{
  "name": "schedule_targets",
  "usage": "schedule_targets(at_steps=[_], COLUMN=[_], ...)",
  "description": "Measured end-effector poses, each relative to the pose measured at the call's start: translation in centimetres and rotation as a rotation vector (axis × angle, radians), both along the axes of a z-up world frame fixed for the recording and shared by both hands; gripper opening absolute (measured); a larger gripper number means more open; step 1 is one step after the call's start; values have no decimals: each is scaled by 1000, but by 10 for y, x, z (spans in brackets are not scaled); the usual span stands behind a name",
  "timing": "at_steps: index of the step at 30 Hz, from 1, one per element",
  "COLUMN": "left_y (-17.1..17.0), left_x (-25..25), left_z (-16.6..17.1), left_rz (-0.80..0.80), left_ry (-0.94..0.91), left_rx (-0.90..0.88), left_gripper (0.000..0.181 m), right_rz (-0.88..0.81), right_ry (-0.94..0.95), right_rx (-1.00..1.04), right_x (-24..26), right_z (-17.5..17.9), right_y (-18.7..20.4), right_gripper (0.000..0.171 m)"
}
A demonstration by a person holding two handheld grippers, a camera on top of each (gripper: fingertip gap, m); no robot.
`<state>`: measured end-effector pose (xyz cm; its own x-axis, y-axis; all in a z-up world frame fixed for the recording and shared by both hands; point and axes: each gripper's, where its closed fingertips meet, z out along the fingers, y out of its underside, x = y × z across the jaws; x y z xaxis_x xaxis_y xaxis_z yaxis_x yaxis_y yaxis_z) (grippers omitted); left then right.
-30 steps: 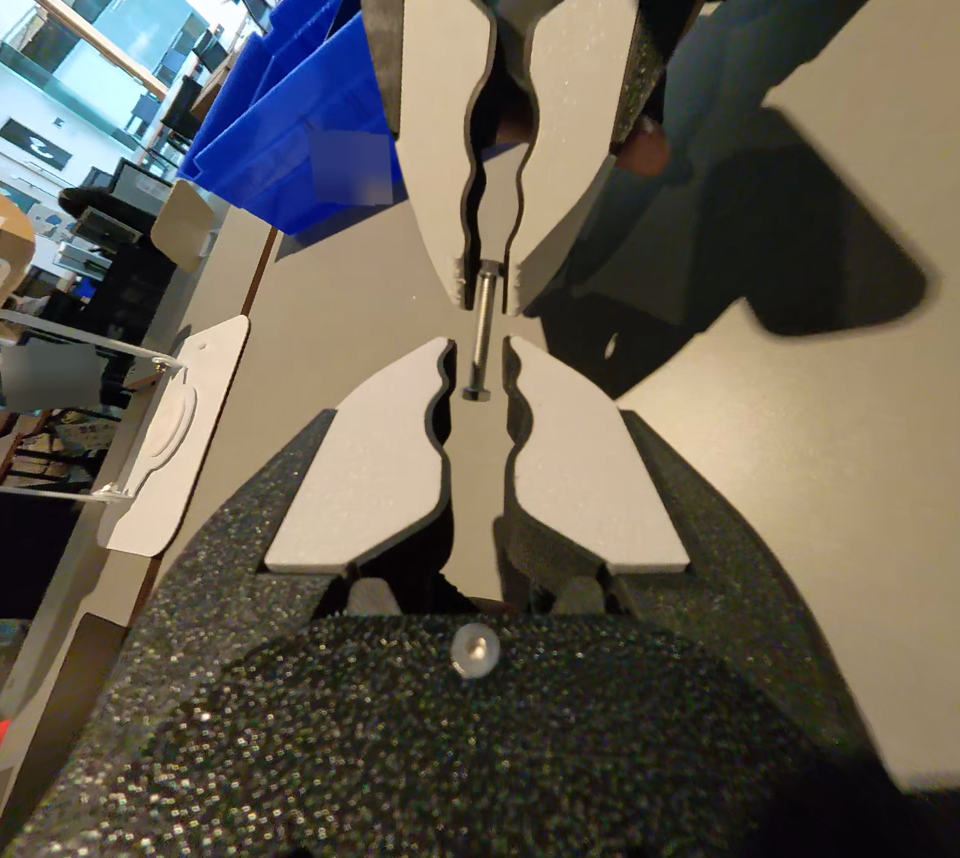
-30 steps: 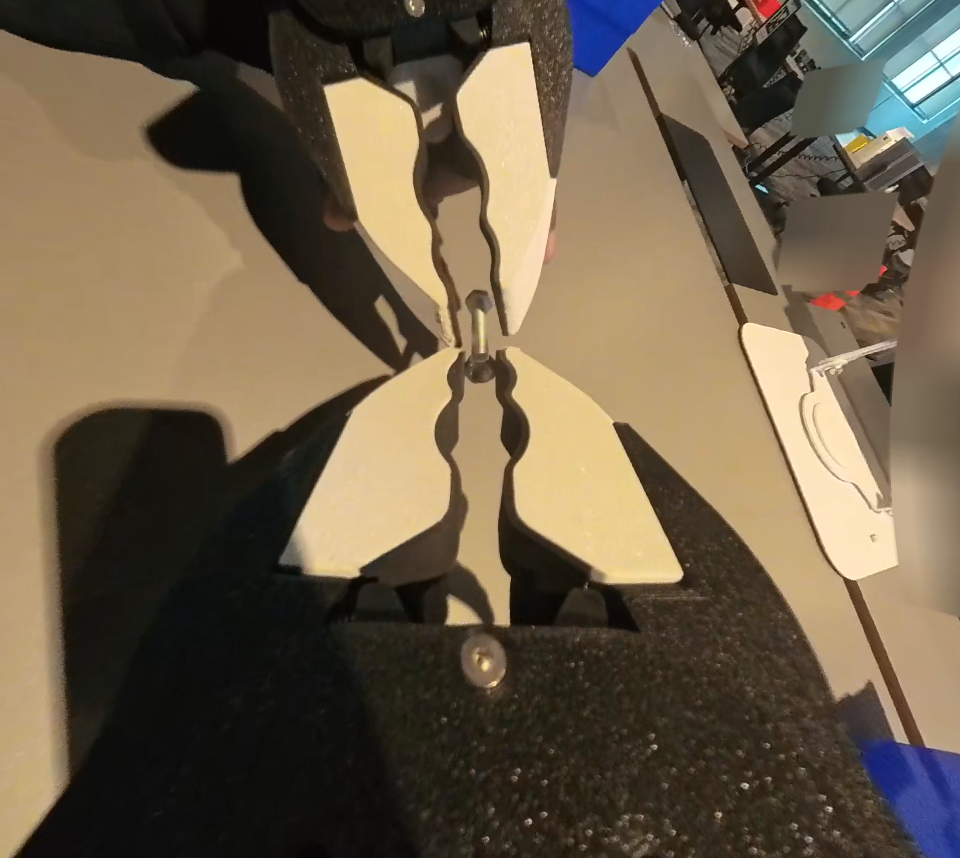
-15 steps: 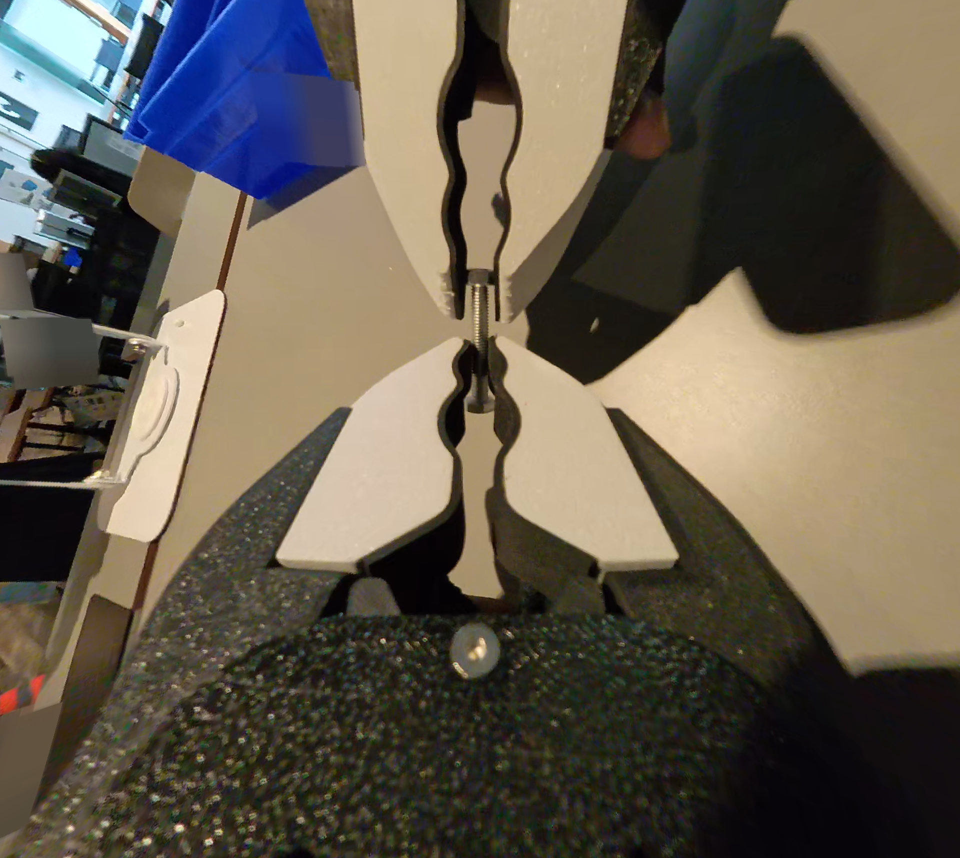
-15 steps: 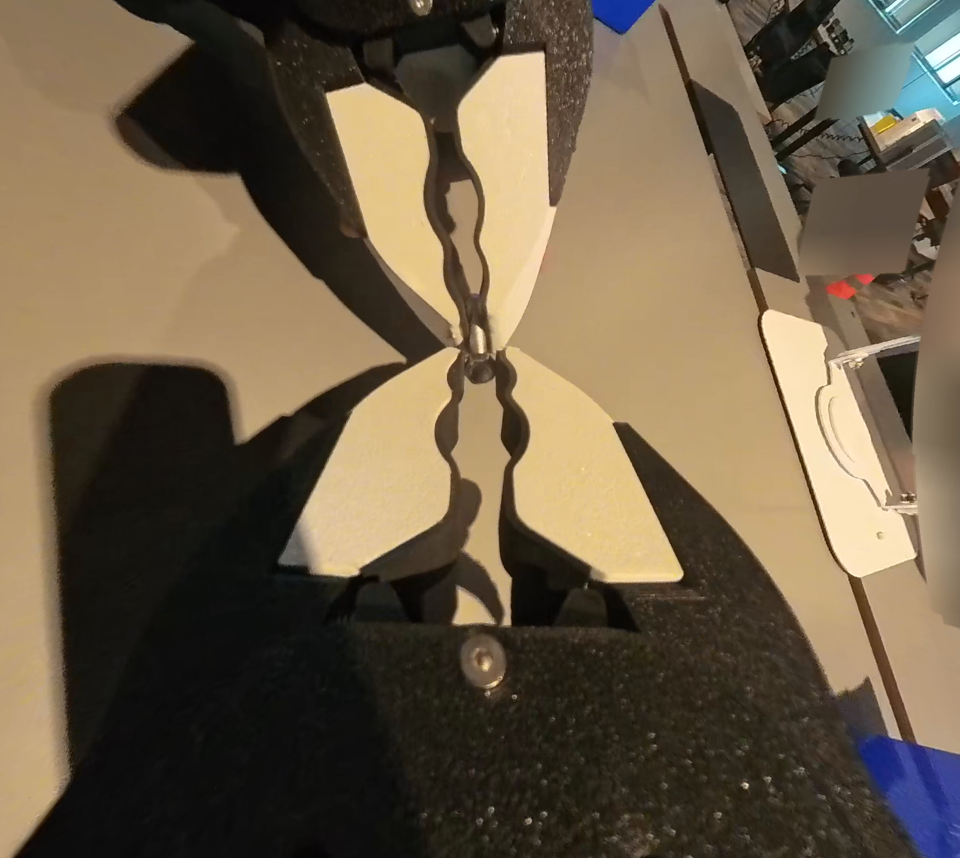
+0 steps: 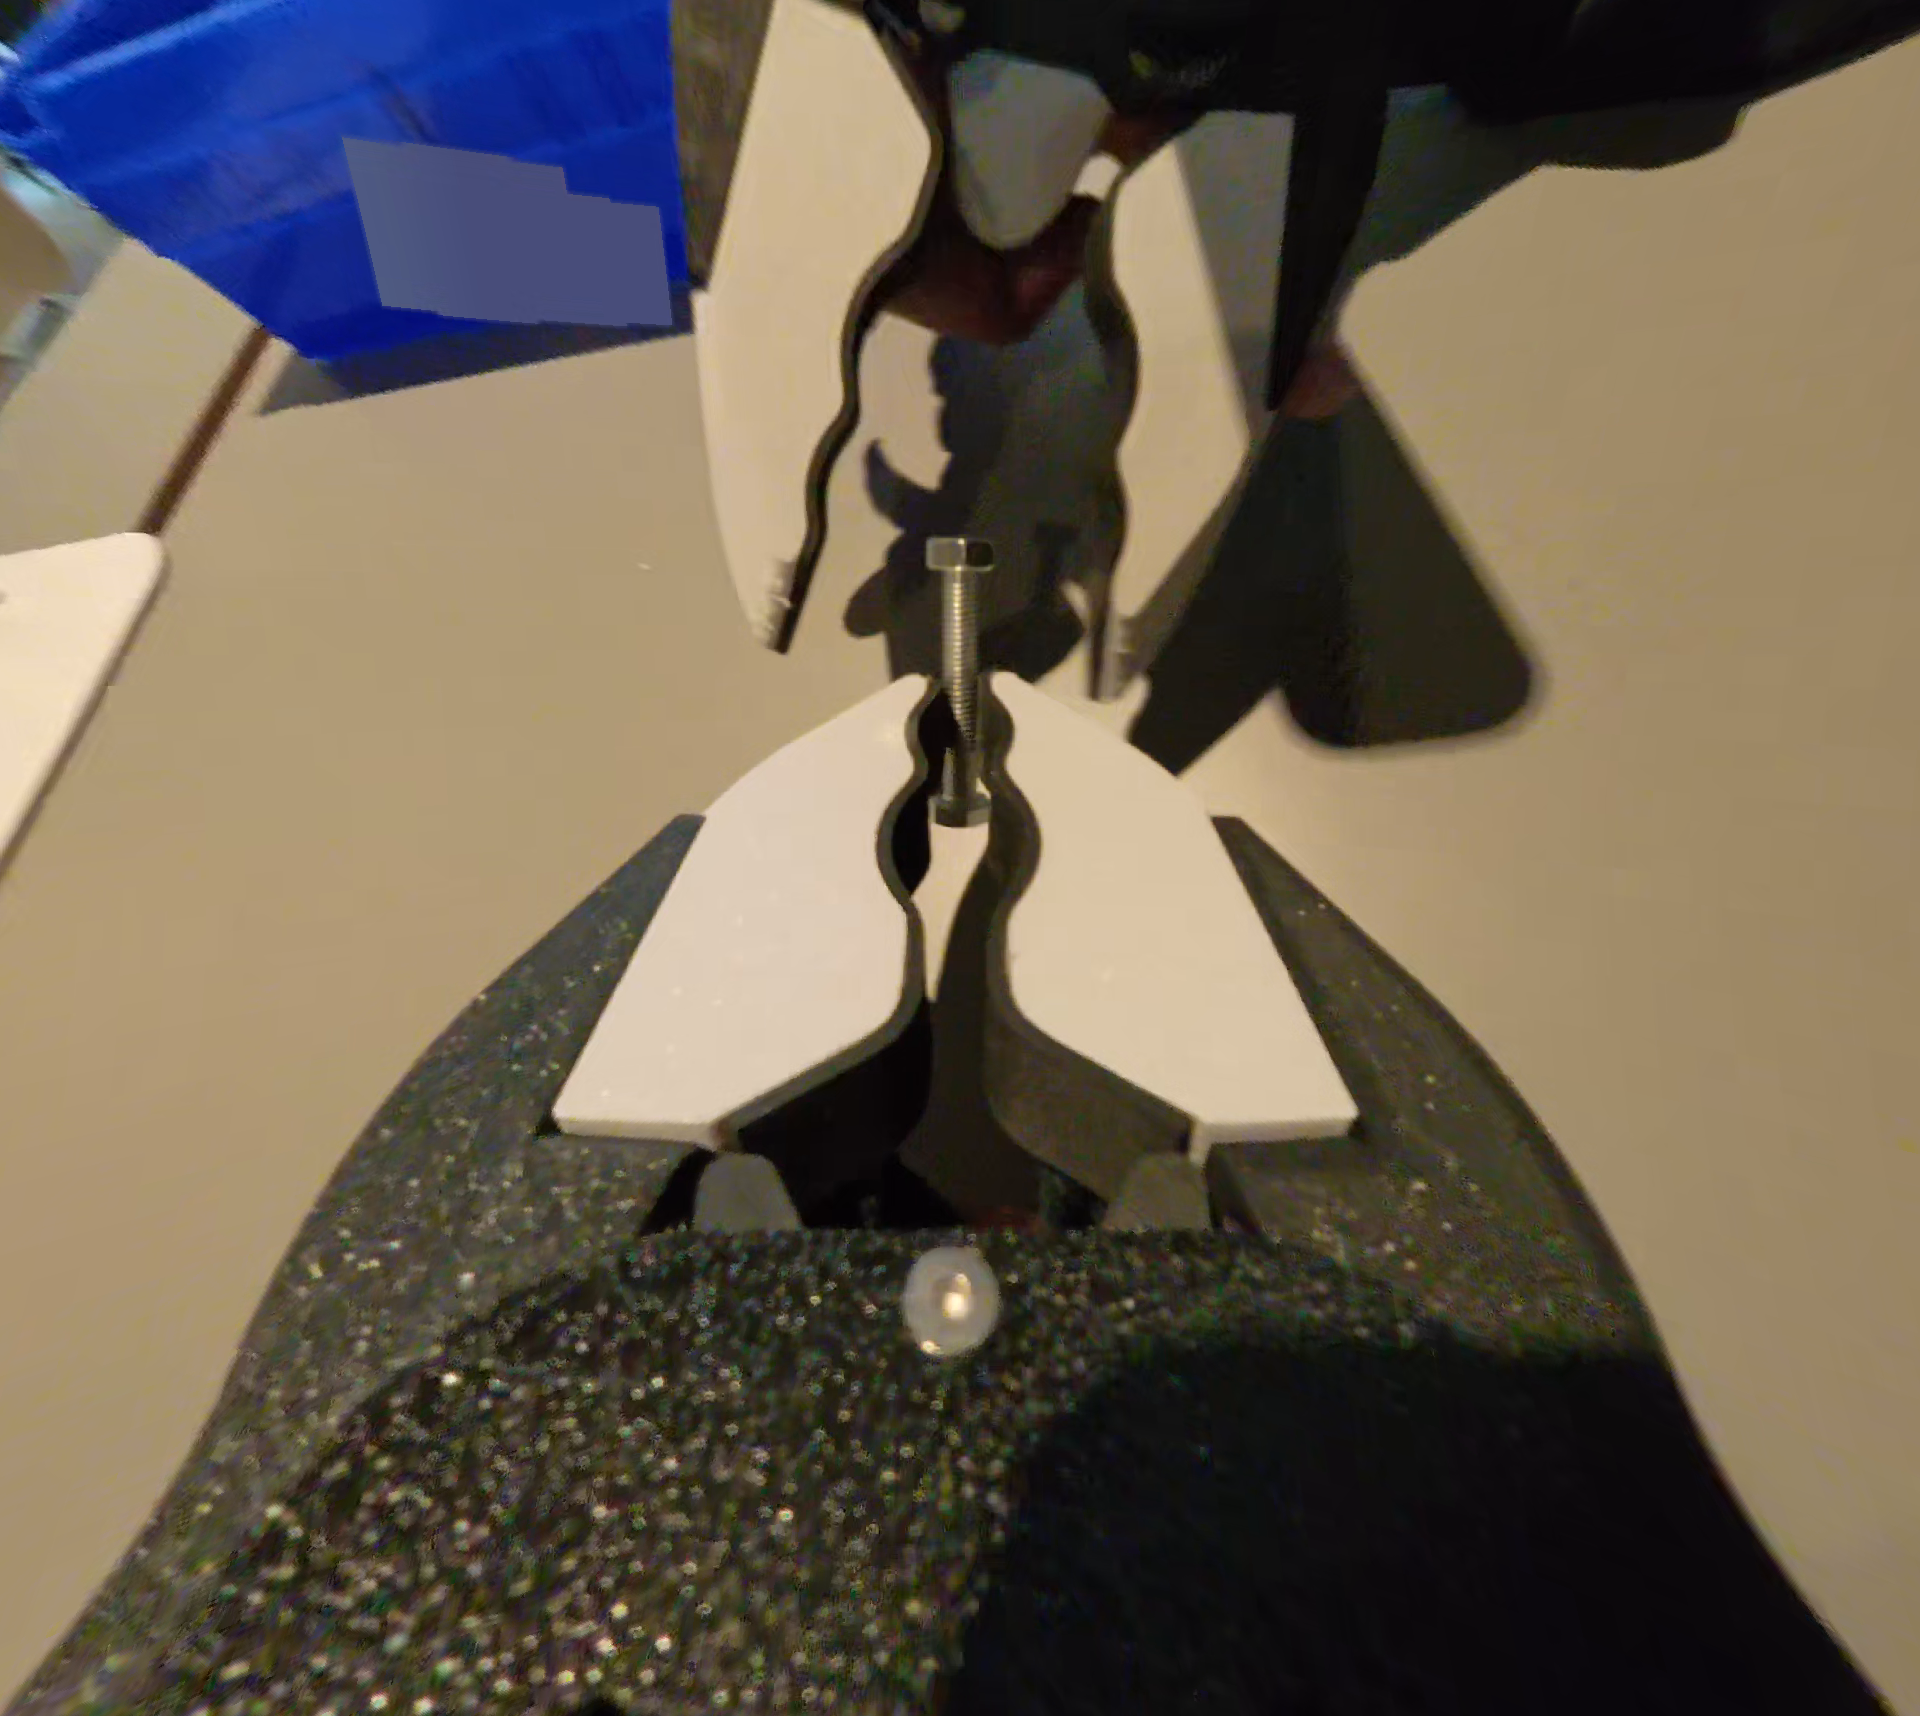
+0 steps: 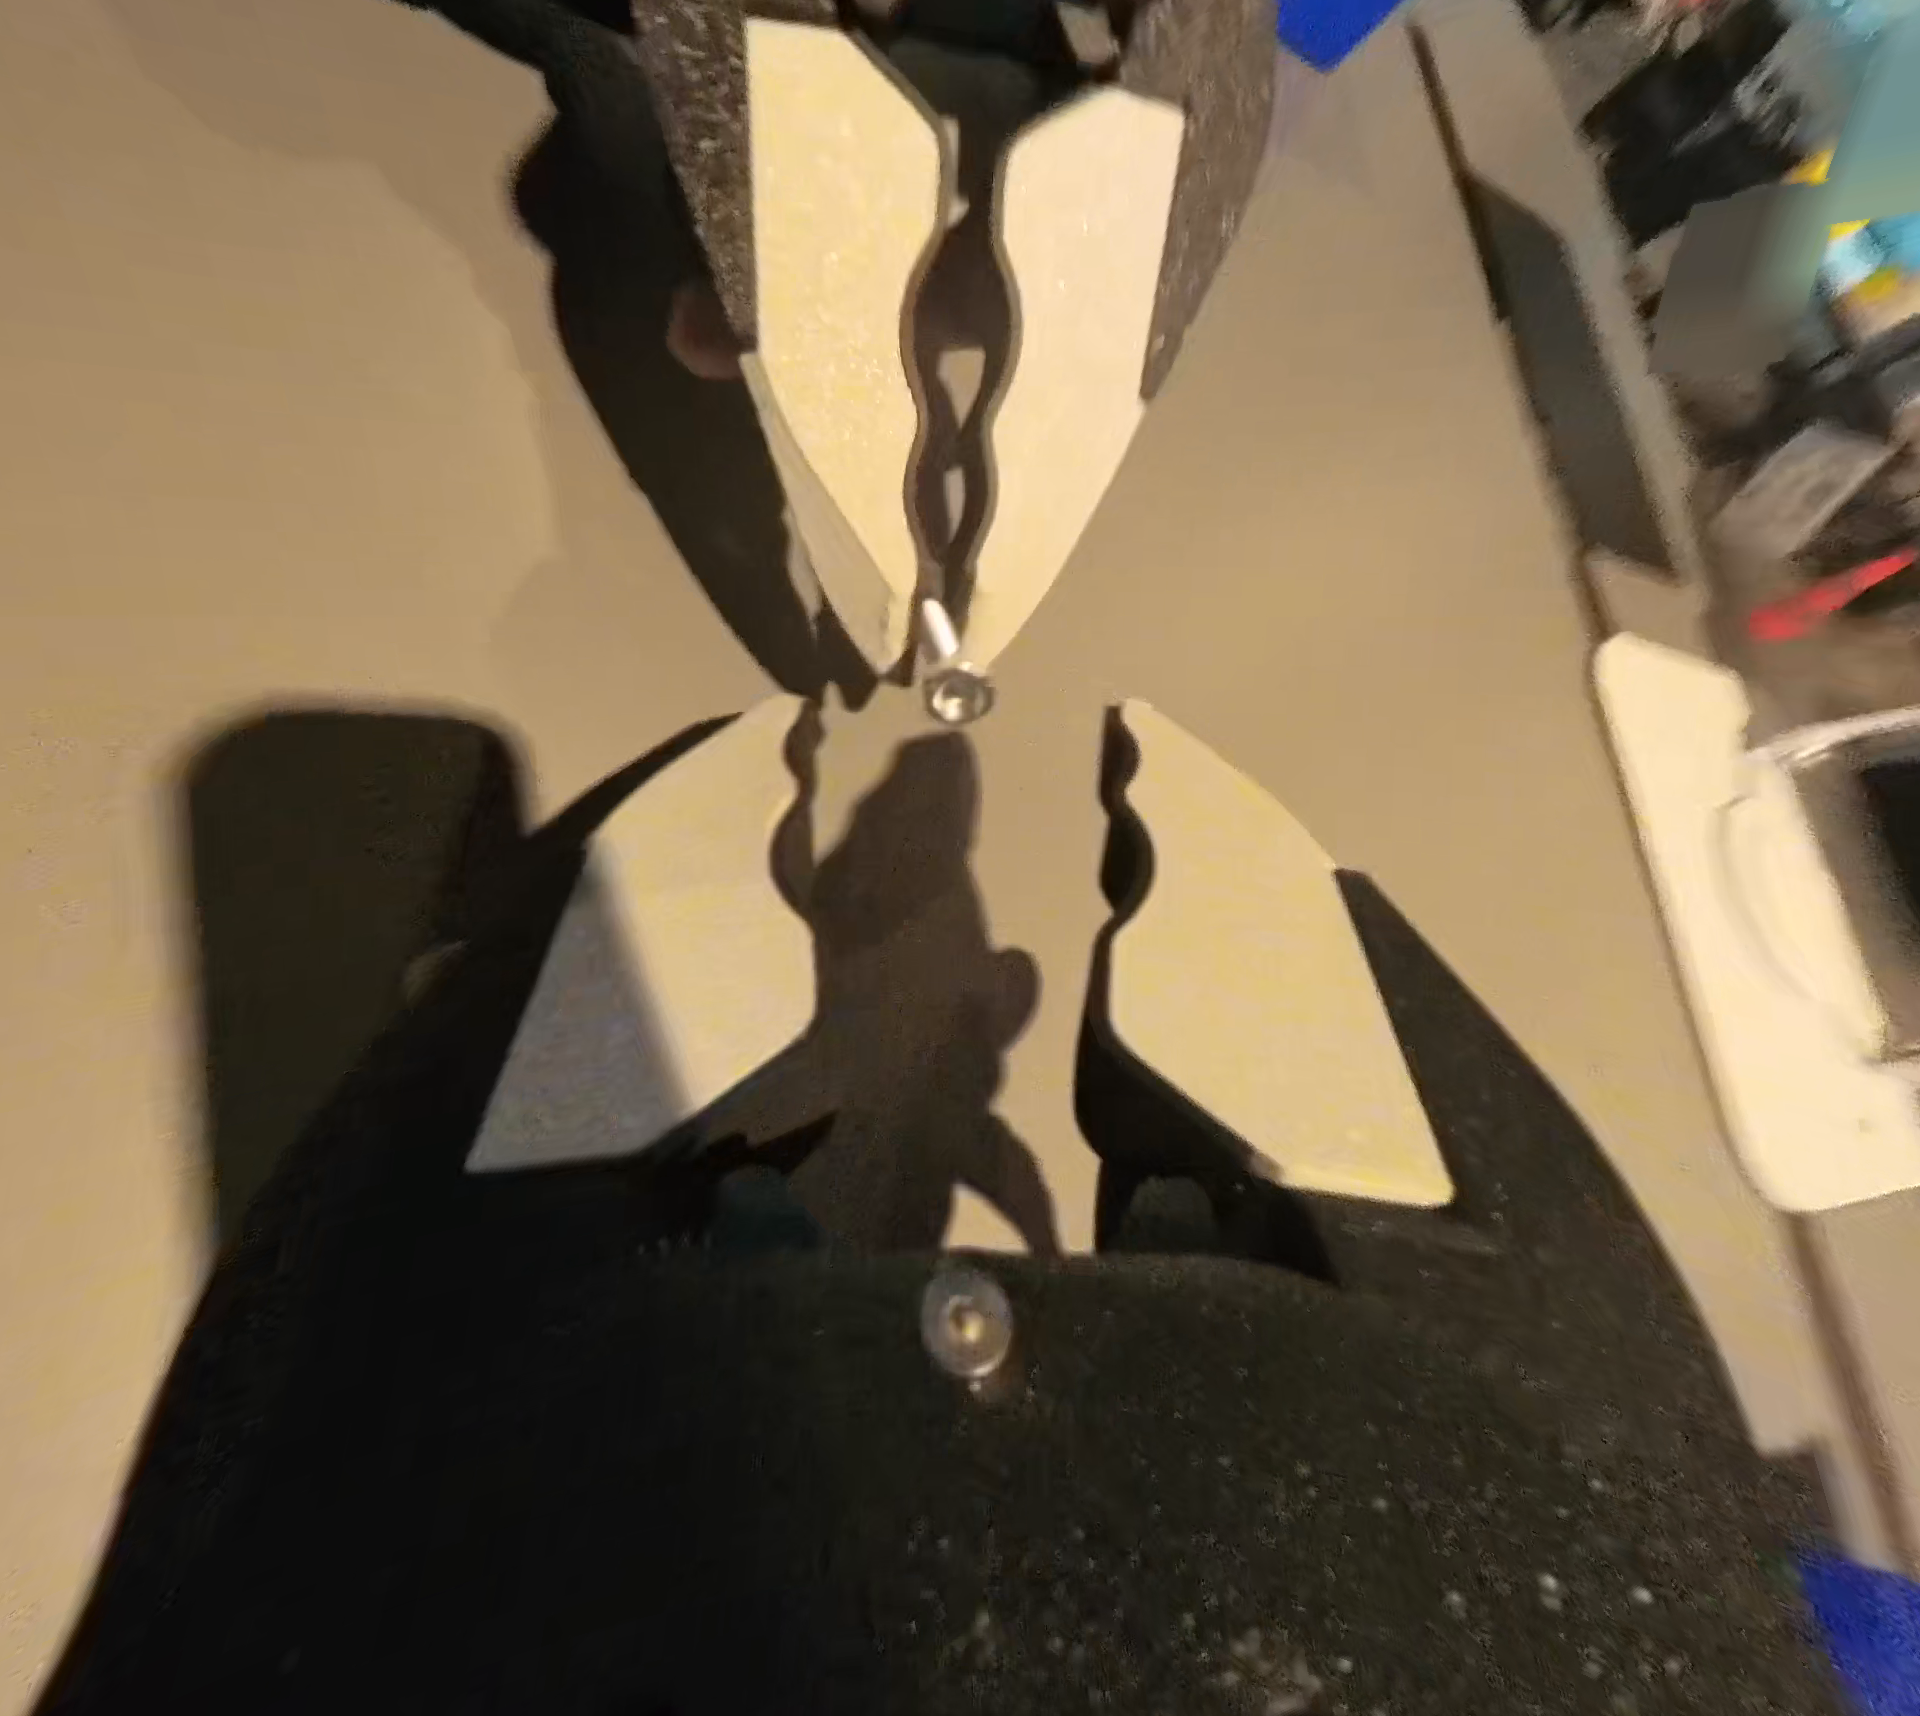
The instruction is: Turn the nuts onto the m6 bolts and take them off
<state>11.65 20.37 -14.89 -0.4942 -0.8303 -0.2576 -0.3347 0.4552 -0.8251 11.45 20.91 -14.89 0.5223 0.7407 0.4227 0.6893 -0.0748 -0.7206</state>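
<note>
A silver M6 bolt (image 5: 961,648) has a hex piece at each end; I cannot tell which is the nut. My left gripper (image 5: 961,695) is shut on the bolt's shaft near its fingertips, with one hex end (image 5: 961,809) between the fingers and the other (image 5: 961,554) sticking out forward. In the right wrist view the bolt (image 6: 954,687) points end-on at the camera from the shut left gripper (image 6: 940,640). My right gripper (image 6: 954,716) is open and empty, its fingertips apart on either side just short of the bolt's end. Both are held above the grey table (image 5: 468,627).
Blue bins (image 5: 364,56) stand at the back left of the table. A white plate-like fixture (image 6: 1714,939) lies at the table's edge, also seen in the left wrist view (image 5: 62,627). Dark sleeves and hands hold both grippers. Clutter lies beyond the table edge.
The right gripper held the bolt while the left was open. The left gripper closed on the shaft, then the right gripper opened and let go of the bolt.
</note>
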Motion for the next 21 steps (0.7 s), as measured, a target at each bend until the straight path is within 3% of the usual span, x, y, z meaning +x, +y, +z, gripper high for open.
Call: schedule_targets(at_steps=[3, 9, 13, 16, 21], left_y=[16, 37, 39, 36, 28], left_x=[7, 14, 14, 14, 12], left_z=[7, 8, 7, 7, 1], left_rz=[83, 185, 184, 166, 122], left_ry=[-81, -155, -159, -160, -128], left_rx=[102, 416, 506, 527, 460], left_gripper=[5, 5, 6, 6, 6], right_rz=[-63, -148, -171, -173, -105], right_ry=[153, 454, 467, 433, 180], right_rx=[-145, -250, -246, -224, -57], right_x=[2, 4, 6, 5, 7], right_z=[-4, 14, 15, 14, 11], right_y=[3, 13, 15, 16, 12], right_gripper=[63, 45, 37, 19, 10])
